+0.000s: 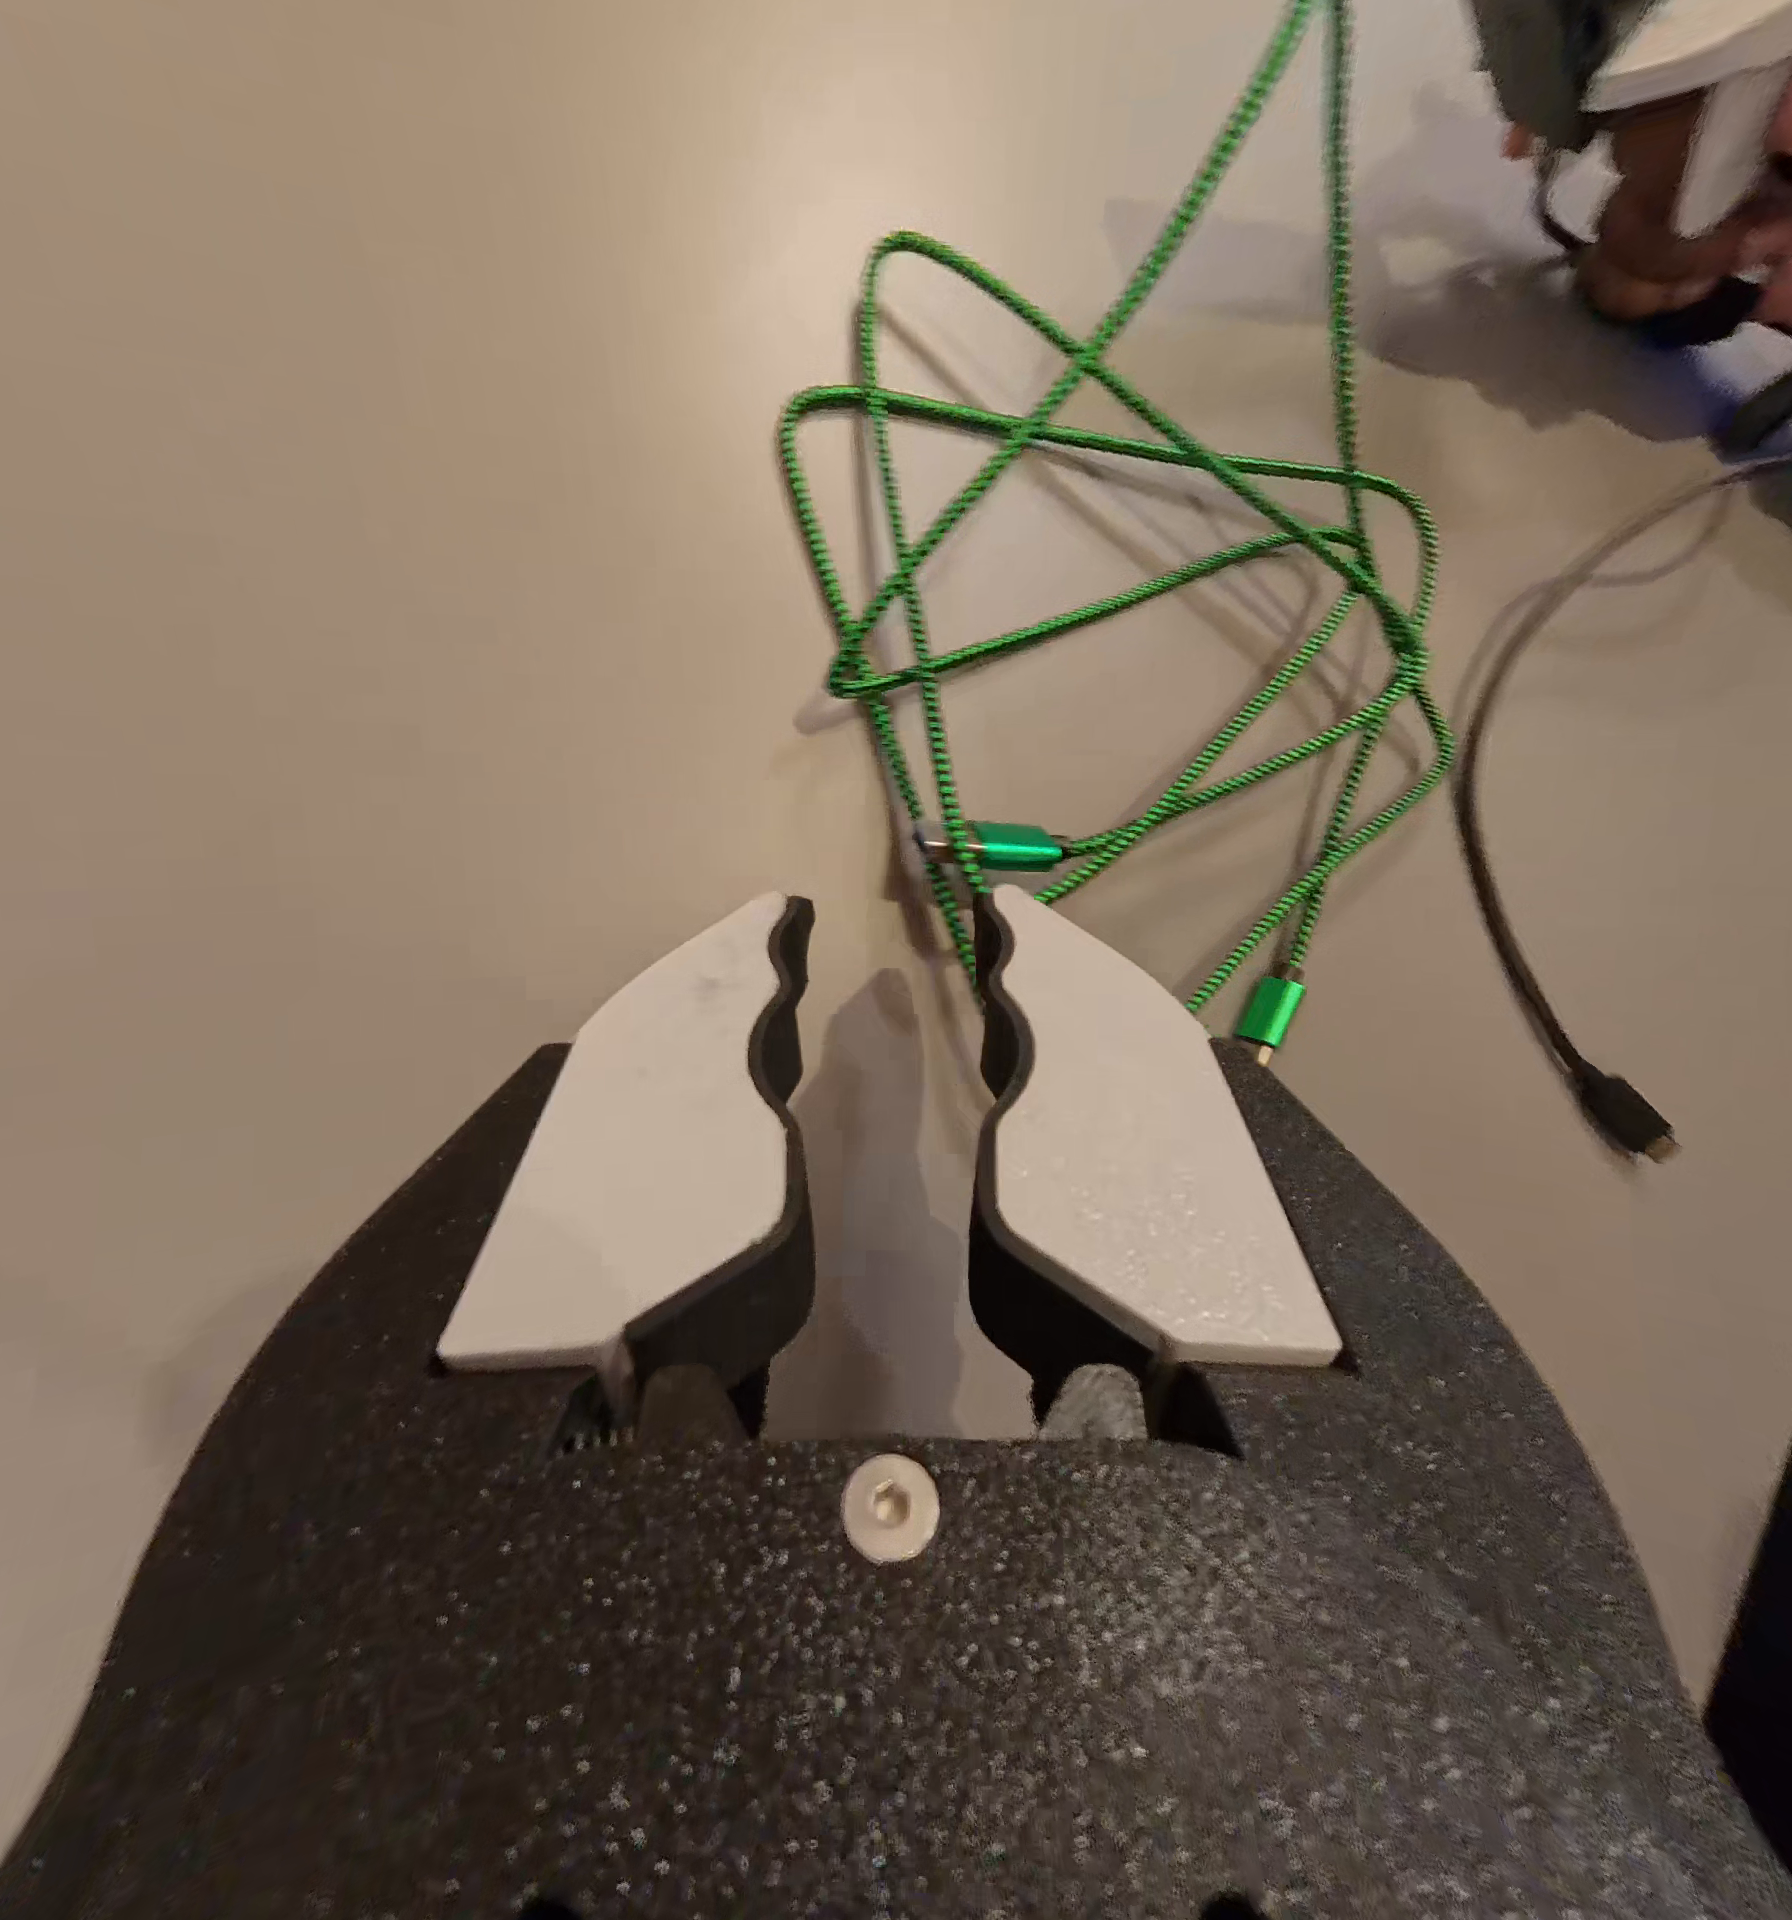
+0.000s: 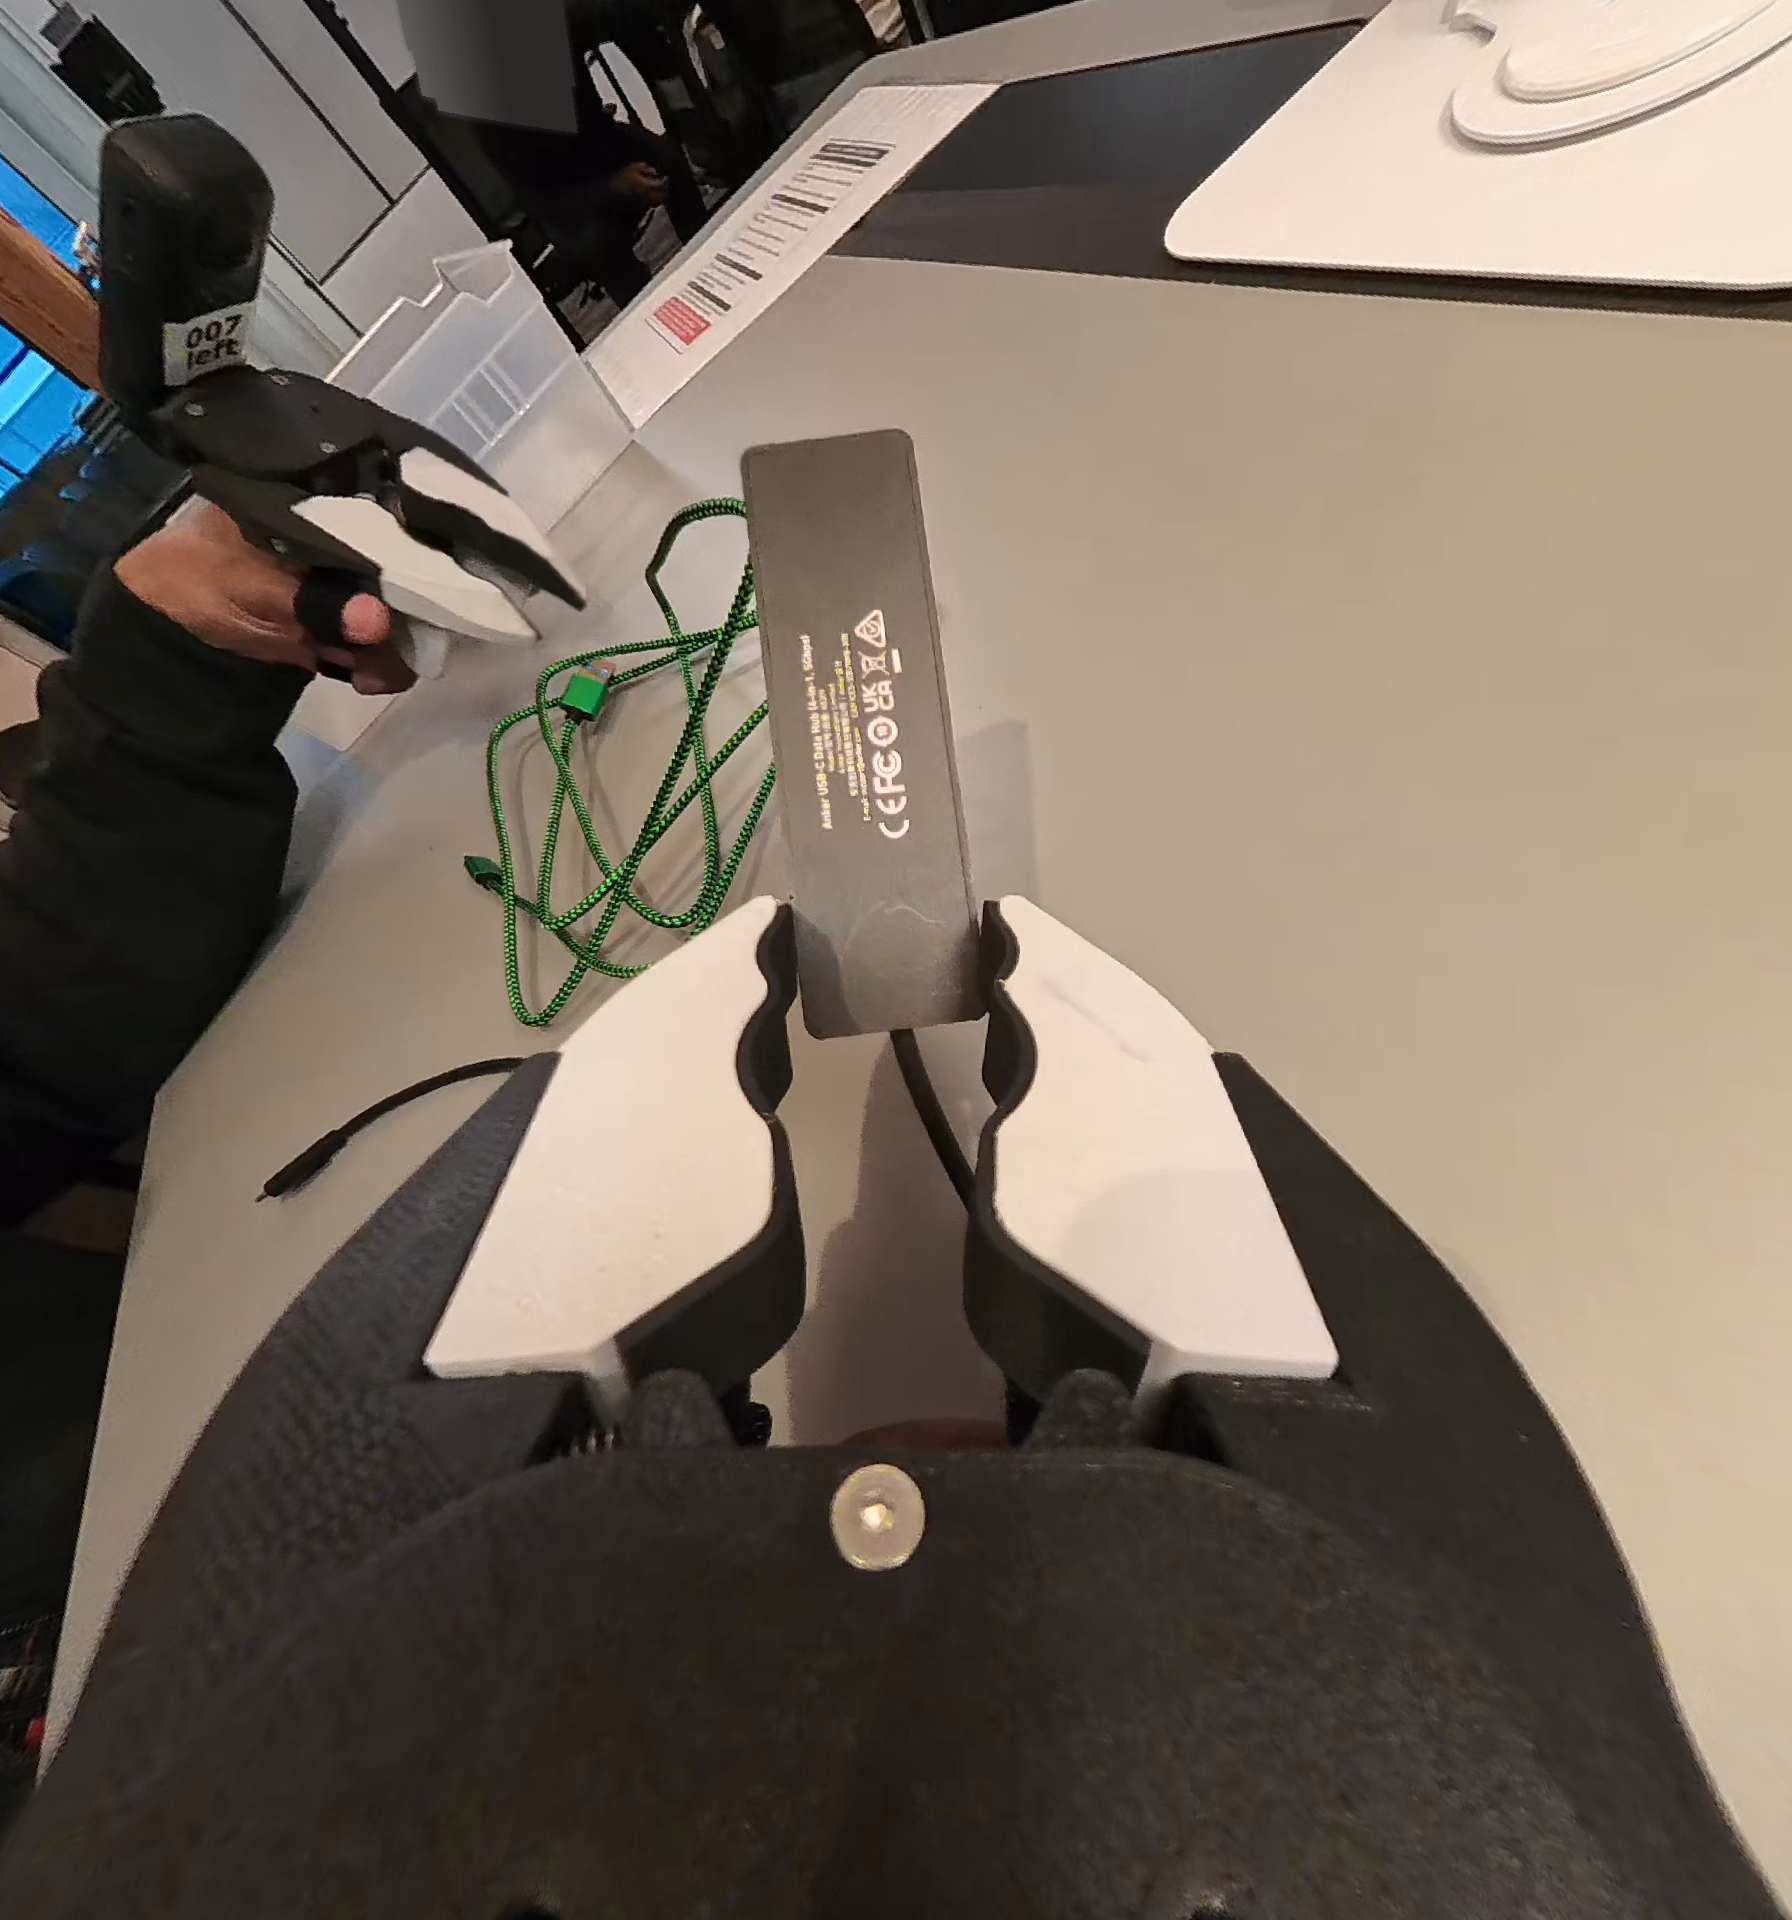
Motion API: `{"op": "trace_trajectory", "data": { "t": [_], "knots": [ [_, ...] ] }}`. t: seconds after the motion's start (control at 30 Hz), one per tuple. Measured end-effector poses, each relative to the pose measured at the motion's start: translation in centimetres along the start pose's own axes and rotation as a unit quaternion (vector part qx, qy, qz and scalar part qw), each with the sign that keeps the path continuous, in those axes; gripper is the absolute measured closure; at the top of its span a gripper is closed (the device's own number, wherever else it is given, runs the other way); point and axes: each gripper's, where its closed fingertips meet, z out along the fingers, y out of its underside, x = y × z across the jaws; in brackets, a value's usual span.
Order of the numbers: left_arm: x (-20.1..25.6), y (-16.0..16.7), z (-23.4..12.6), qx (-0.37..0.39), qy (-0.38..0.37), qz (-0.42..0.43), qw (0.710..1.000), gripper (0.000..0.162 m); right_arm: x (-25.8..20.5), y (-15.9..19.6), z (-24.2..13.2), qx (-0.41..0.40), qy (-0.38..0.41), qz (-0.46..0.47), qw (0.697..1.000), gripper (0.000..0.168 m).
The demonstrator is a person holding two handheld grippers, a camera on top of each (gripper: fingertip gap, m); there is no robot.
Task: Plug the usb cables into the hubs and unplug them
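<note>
My right gripper is shut on the near end of a black USB hub and holds it above the table, printed underside toward the camera. The hub's own black cable hangs from its near end. My left gripper is open and empty, hovering over a tangled green braided cable. One green plug lies just beyond its fingertips; a second green plug lies beside the right finger. In the right wrist view the left gripper hangs above the green cable, left of the hub.
A loose black cable end lies right of the green tangle, also in the right wrist view. A clear plastic box, a white printed strip and a white mat stand at the far side. The table edge runs along the left. The tips of one gripper are about 30 cm away from the tips of the other.
</note>
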Motion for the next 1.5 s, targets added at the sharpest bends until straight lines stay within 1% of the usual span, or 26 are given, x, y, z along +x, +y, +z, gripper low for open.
{"op": "trace_trajectory", "data": {
  "t": [0.07, 0.17, 0.23, 0.33, 0.47, 0.57, 0.73, 0.8, 0.93, 0.97, 1.03, 1.13, 1.3, 1.33, 1.43, 1.5],
  "knots": [
    [0.8, 0.5, 0.3, -0.018, 0.009, 0.017, 1.0, 0.131, 0.0, 0.1, 0.0, -0.001, 0.0, -0.001, 1.0, 0.136],
    [0.1, 1.7, 1.2, -0.066, -0.029, 0.035, 0.997, 0.13, 0.0, 0.0, 0.0, -0.001, 0.0, -0.001, 1.0, 0.136],
    [0.1, 1.6, 1.9, -0.068, -0.033, 0.037, 0.996, 0.13, 0.0, 0.1, 0.0, -0.001, -0.001, -0.001, 1.0, 0.136],
    [0.0, 0.5, 2.2, -0.047, -0.048, 0.04, 0.997, 0.13, -0.1, 0.1, 0.1, -0.003, -0.002, -0.003, 1.0, 0.136],
    [0.4, -1.4, 1.8, 0.0, -0.063, 0.054, 0.997, 0.13, -0.1, 0.1, 0.1, -0.003, -0.003, -0.004, 1.0, 0.136],
    [0.4, -2.3, 2.0, 0.023, -0.074, 0.048, 0.996, 0.132, -0.1, 0.1, 0.0, -0.002, -0.004, -0.003, 1.0, 0.136],
    [-0.4, -2.9, 3.0, 0.038, -0.105, 0.015, 0.994, 0.134, -0.1, 0.1, 0.0, -0.002, -0.005, -0.003, 1.0, 0.136],
    [-0.4, -3.1, 3.2, 0.048, -0.105, -0.008, 0.993, 0.134, -0.1, 0.1, 0.0, -0.002, -0.005, -0.002, 1.0, 0.136],
    [0.5, -4.1, 3.3, 0.077, -0.092, -0.027, 0.992, 0.134, 0.0, 0.1, 0.0, -0.002, -0.004, -0.002, 1.0, 0.135],
    [0.7, -3.9, 3.6, 0.066, -0.094, -0.023, 0.993, 0.134, 0.0, 0.1, 0.0, -0.002, -0.004, -0.002, 1.0, 0.136],
    [0.7, -3.5, 4.0, 0.041, -0.123, -0.002, 0.991, 0.132, -0.1, 0.1, 0.0, -0.003, -0.004, -0.003, 1.0, 0.136],
    [0.8, -3.4, 4.7, 0.028, -0.154, 0.008, 0.988, 0.127, -0.1, 0.2, 0.0, -0.004, -0.003, -0.003, 1.0, 0.136],
    [0.5, -2.6, 6.0, -0.009, -0.19, 0.016, 0.982, 0.111, -0.1, 0.2, 0.1, -0.006, -0.003, -0.005, 1.0, 0.136],
    [0.6, -2.7, 5.9, -0.009, -0.197, 0.021, 0.98, 0.11, -0.1, 0.2, 0.1, -0.006, -0.003, -0.005, 1.0, 0.136],
    [1.0, -3.4, 5.1, -0.002, -0.221, 0.035, 0.975, 0.111, -0.1, 0.2, 0.1, -0.006, -0.002, -0.005, 1.0, 0.136],
    [1.9, -3.8, 4.7, 0.0, -0.223, 0.046, 0.974, 0.117, -0.1, 0.2, 0.1, -0.005, -0.003, -0.004, 1.0, 0.136]
  ]
}}
